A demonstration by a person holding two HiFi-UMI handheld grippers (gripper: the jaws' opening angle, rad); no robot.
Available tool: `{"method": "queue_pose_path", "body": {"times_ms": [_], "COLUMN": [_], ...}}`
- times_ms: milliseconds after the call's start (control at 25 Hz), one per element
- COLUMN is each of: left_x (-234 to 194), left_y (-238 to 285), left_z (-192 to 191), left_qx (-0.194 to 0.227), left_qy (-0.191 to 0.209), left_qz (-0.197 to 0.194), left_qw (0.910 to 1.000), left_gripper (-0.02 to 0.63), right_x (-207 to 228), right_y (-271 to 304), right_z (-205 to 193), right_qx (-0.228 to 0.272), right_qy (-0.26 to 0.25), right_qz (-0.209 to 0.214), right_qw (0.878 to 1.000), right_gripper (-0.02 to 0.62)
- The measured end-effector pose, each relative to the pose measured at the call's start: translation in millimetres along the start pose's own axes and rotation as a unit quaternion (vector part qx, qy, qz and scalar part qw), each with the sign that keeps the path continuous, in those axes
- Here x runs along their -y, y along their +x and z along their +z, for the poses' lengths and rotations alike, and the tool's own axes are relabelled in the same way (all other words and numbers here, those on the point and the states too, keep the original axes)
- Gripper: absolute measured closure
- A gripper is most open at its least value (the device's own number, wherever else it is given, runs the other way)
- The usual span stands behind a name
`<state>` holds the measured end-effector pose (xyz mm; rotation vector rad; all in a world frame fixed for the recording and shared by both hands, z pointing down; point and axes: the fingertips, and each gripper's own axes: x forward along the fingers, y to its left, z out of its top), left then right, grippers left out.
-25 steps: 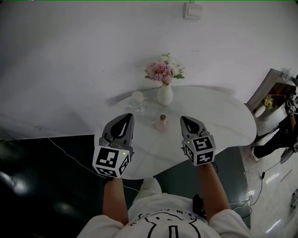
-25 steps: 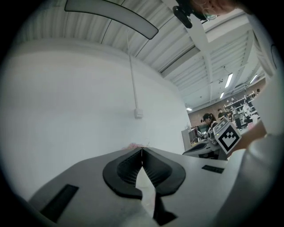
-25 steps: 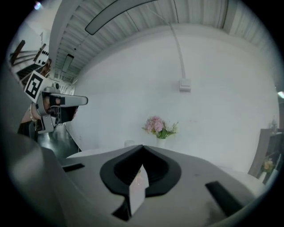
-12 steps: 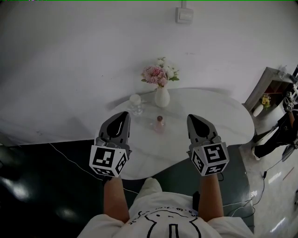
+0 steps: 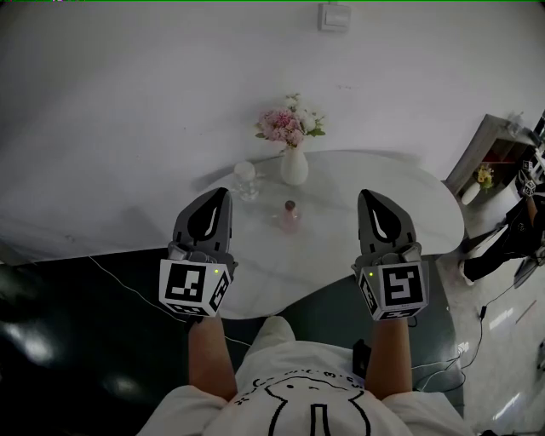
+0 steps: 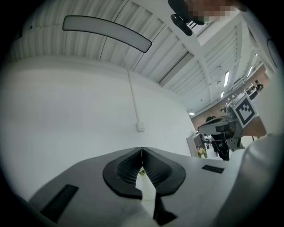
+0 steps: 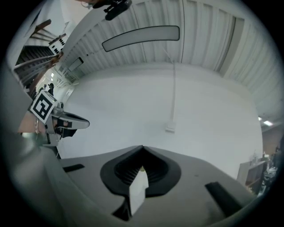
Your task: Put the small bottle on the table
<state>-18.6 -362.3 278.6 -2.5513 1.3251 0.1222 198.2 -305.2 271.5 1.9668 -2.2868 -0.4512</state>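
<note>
The small pink bottle (image 5: 289, 217) stands upright on the white rounded table (image 5: 341, 255), between the two grippers and apart from both. My left gripper (image 5: 218, 192) hangs above the table's left part, its jaws shut with nothing in them. My right gripper (image 5: 368, 195) is raised over the right part, jaws likewise shut and empty. In the left gripper view the left gripper (image 6: 141, 150) has its tips meeting and points at the white wall; in the right gripper view the right gripper (image 7: 142, 148) is also closed tip to tip. The bottle is hidden in both gripper views.
A white vase of pink flowers (image 5: 294, 162) stands at the table's far edge, with a clear glass (image 5: 246, 180) to its left. A wall switch (image 5: 333, 17) sits high on the white wall. A shelf unit (image 5: 498, 157) stands at the right. Dark floor lies to the left.
Both grippers have risen and drawn apart from the bottle, the right one moving further right and up. The bottle stays standing on the table.
</note>
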Motion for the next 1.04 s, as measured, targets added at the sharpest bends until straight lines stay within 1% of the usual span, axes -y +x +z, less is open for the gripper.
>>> {"method": "queue_pose_path", "body": {"times_ms": [120, 400, 560, 680, 1040], "left_x": [2, 4, 1, 2, 11], "left_y": [0, -3, -6, -10, -7], "left_z": [0, 8, 16, 23, 21], "left_qx": [0.000, 0.015, 0.026, 0.032, 0.022], "left_qy": [0.003, 0.004, 0.021, 0.033, 0.041], "left_qz": [-0.003, 0.008, 0.028, 0.036, 0.024], "left_qw": [1.0000, 0.9998, 0.9990, 0.9983, 0.9986], "left_gripper": [0.601, 0.601, 0.601, 0.601, 0.601], "right_x": [3, 6, 7, 7, 7], "right_y": [-6, -14, -14, -16, -23], "right_z": [9, 13, 13, 14, 17], "right_qx": [0.014, 0.016, 0.015, 0.016, 0.027], "right_qy": [-0.007, -0.008, -0.011, -0.014, -0.026], "right_qz": [-0.008, -0.010, -0.009, -0.009, 0.000], "right_qw": [1.000, 1.000, 1.000, 1.000, 0.999], "right_gripper": [0.603, 0.601, 0.601, 0.601, 0.601]}}
